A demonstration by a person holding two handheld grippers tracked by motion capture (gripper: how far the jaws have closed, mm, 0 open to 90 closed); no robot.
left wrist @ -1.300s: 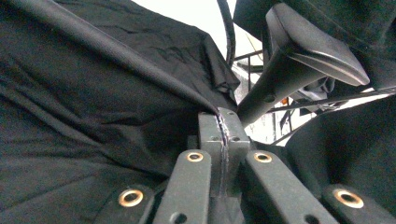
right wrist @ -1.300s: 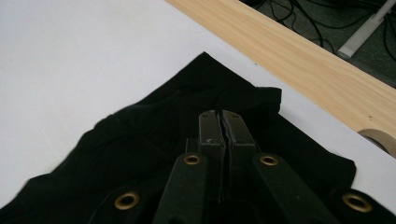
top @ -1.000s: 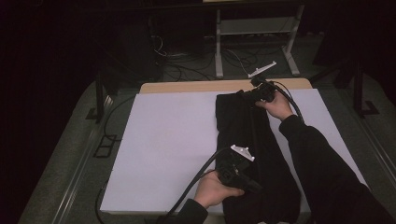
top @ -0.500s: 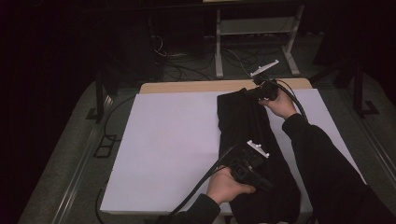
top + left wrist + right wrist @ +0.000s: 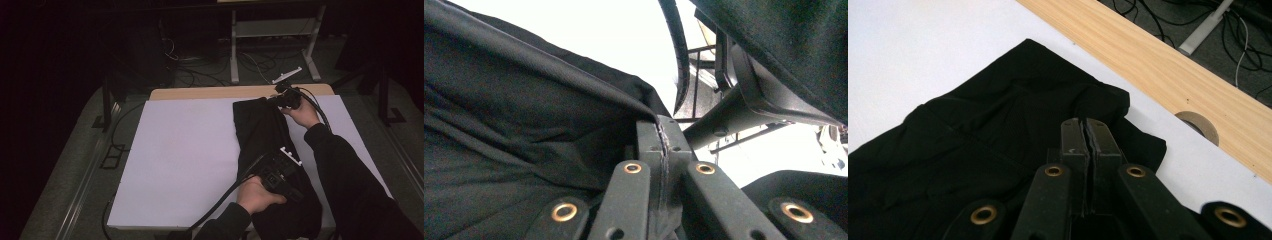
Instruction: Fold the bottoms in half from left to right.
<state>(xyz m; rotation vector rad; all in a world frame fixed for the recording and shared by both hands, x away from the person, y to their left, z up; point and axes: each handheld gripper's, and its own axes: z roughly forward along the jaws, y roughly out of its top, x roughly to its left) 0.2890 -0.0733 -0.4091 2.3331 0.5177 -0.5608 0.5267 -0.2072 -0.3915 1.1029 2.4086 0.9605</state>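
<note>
Wooden table (image 5: 210, 93) bears white sheet (image 5: 185, 160), seemingly black cloth (image 5: 260, 130)

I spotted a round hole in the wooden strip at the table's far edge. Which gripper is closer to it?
Right. The right gripper pinches the black garment at the far end, near the round hole. The left gripper holds the cloth near the person.

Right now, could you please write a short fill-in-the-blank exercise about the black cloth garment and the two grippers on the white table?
1. The black cloth garment lies on the ____ half of the white table in the high view.
2. The right gripper has its jaws ____ on the garment's far end.
3. Beyond the white surface runs a strip of light ____.
4. The left gripper pinches a ____ of the garment.

Missing words: right; shut; wood; fold
</note>
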